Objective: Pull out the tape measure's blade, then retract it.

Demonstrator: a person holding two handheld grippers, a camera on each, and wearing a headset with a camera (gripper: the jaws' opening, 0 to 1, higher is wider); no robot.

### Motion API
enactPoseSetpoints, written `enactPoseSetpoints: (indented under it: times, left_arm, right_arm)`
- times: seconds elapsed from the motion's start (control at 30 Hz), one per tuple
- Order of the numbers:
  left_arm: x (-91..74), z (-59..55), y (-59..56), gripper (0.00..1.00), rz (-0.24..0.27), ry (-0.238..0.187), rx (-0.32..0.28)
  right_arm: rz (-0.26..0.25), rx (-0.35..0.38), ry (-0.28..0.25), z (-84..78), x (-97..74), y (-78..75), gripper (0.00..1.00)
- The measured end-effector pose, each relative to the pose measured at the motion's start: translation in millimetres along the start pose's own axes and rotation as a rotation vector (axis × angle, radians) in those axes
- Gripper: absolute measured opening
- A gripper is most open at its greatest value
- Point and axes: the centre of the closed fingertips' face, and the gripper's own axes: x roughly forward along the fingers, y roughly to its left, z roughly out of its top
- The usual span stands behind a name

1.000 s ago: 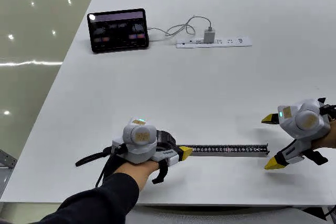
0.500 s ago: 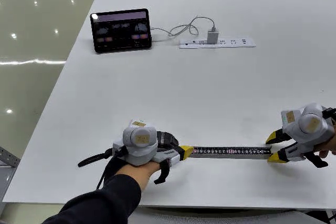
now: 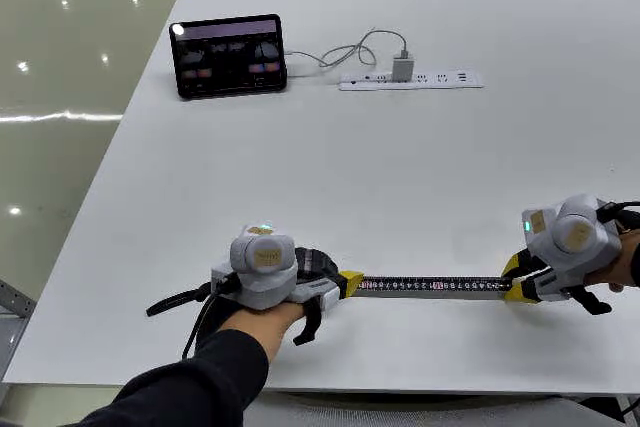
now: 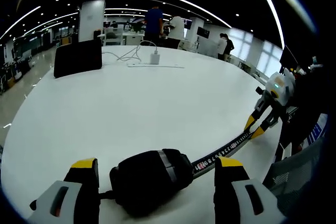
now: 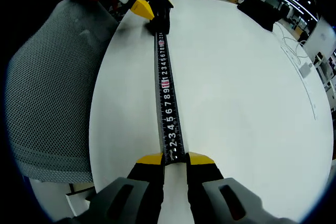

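The black tape measure case point(image 4: 152, 177) lies on the white table between the yellow-tipped jaws of my left gripper point(image 4: 156, 163), which is shut on it. In the head view this gripper point(image 3: 345, 282) is at the front left of the table. The blade point(image 3: 432, 286) runs flat along the table to the right, its numbers facing up point(image 5: 167, 103). My right gripper point(image 5: 176, 159) is shut on the blade's free end, seen in the head view at the front right point(image 3: 514, 285).
A dark tablet point(image 3: 227, 55) stands at the back left, with a white power strip point(image 3: 410, 79) and a plugged-in charger beside it. The table's front edge point(image 3: 400, 387) is close below the blade. A grey mesh chair point(image 5: 52, 87) is beside that edge.
My right gripper was wide open beside the blade's end a second ago. It has since moved onto the end and shut on it. The left gripper and case have stayed put.
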Motion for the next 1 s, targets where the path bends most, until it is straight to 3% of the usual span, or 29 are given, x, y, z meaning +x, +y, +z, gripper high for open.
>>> enactPoseSetpoints:
  times: [0.07,0.17,0.23,0.3,0.4,0.47,0.5,0.67,1.0]
  left_arm:
    - [2.0,-0.7,1.4,0.87,0.01,-0.004,0.012]
    - [3.1,-4.0,5.1,0.84,0.036,0.015,0.027]
    - [2.9,-3.1,10.3,0.79,0.062,0.012,0.028]
    - [2.2,0.0,16.4,0.73,0.082,-0.005,-0.018]
    - [3.7,-2.1,12.6,0.7,0.071,0.003,-0.038]
    - [3.6,-1.1,5.0,0.62,0.052,0.009,-0.026]
    - [3.5,-0.6,4.5,0.62,0.068,0.01,-0.004]
    - [4.0,-3.1,6.2,0.62,0.063,0.001,-0.014]
    - [5.1,-5.2,6.3,0.61,0.07,0.028,0.039]
  right_arm:
    - [-0.002,-0.037,0.023,-1.8,0.6,0.0,0.12]
    - [0.006,-0.025,0.019,-2.7,0.4,0.5,0.11]
    - [0.012,0.02,0.01,-3.1,0.3,-0.3,0.11]
    - [0.006,0.035,0.015,-2.7,0.6,-0.5,0.11]
    - [-0.006,0.072,0.046,-1.5,1.5,-0.8,0.11]
    - [-0.014,0.101,0.059,-0.7,2.0,-1.5,0.11]
    - [-0.016,0.102,0.063,-1.0,2.1,-1.5,0.11]
    - [-0.027,0.107,0.076,-3.3,2.8,-2.8,0.11]
    - [-0.026,0.094,0.059,-6.1,4.6,-5.9,0.11]
